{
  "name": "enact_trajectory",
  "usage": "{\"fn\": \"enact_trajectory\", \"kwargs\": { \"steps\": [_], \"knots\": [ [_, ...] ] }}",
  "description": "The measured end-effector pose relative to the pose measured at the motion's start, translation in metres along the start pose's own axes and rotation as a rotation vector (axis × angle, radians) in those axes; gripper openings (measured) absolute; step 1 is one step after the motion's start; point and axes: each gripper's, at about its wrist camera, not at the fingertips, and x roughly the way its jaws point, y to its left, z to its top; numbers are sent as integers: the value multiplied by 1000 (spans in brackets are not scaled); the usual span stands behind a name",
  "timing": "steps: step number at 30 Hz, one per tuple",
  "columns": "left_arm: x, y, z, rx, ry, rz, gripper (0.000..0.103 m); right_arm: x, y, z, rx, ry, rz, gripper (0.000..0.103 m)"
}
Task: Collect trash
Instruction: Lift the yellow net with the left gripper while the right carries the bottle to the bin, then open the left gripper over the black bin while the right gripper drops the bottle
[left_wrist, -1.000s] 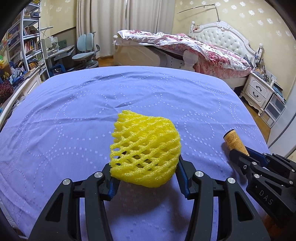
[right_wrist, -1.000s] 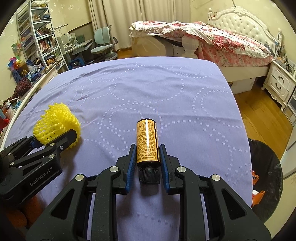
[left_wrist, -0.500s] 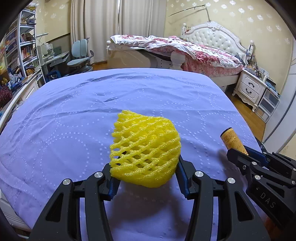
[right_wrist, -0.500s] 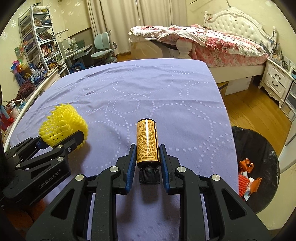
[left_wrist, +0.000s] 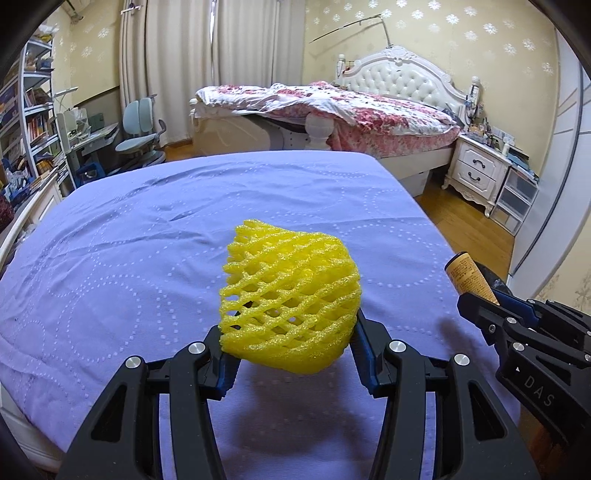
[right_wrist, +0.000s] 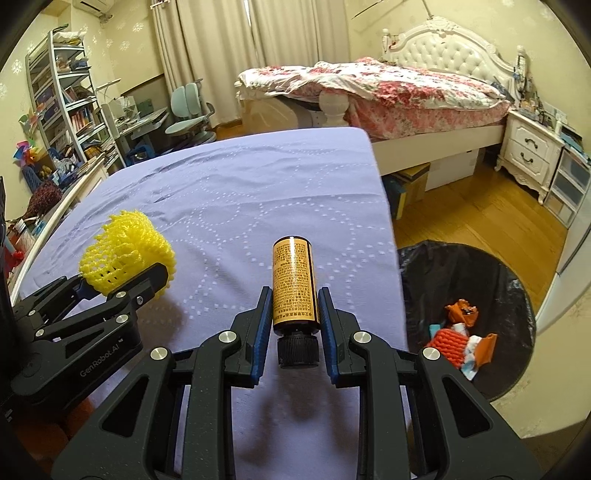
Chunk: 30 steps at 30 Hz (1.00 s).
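My left gripper is shut on a yellow foam fruit net and holds it above the purple tablecloth. The net also shows in the right wrist view. My right gripper is shut on a small amber bottle with a black cap, held above the cloth near the table's right edge. The bottle's end shows in the left wrist view. A black-lined trash bin stands on the floor right of the table, with orange and white scraps inside.
A bed with a floral cover stands behind the table. A white nightstand is at the right, a desk chair and bookshelves at the left. Wood floor lies around the bin.
Both grippers have risen and shifted right with their objects still held. The trash bin has come fully into the right wrist view.
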Motion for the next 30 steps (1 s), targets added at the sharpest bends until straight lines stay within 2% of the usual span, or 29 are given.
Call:
{"fn": "enact_trajectory", "kwargs": {
  "steps": [16,30],
  "knots": [
    [3,-65,13,91,-52,-114,51,-26,-82,-3,132,-73,-179,24],
    [17,-126,22,168,-55,-199,51,-35,-143,-7,216,-107,-266,24]
  ]
}}
